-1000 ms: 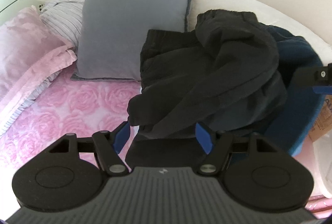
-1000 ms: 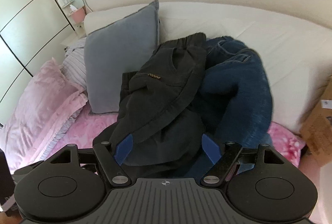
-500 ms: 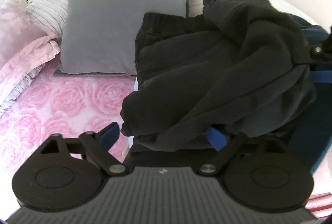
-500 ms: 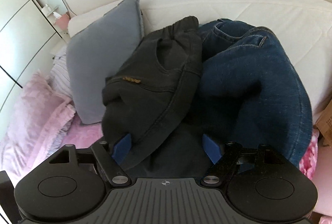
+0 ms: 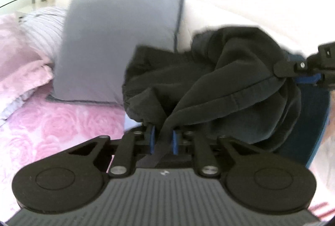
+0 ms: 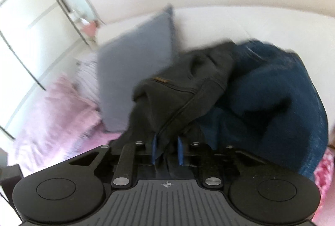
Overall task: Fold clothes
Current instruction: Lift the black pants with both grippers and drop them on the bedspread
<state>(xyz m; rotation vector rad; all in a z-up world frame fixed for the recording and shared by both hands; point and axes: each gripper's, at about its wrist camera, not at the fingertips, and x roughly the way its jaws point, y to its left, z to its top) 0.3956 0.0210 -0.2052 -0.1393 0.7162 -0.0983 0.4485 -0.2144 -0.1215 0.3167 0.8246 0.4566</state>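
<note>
On the pink rose-print bedspread (image 5: pixel 62 121), against a grey cushion (image 5: pixel 117 48), the black garment (image 5: pixel 219 83) lies bunched over blue jeans (image 6: pixel 272 96) — nothing looks folded yet. The left gripper (image 5: pixel 162 140) is closing, its blue pads pinching a black hem; the right gripper (image 6: pixel 167 149) is closing likewise on another edge of the same garment. By the look of it, the task is barely begun — lifting, spreading flat and every fold remain.
</note>
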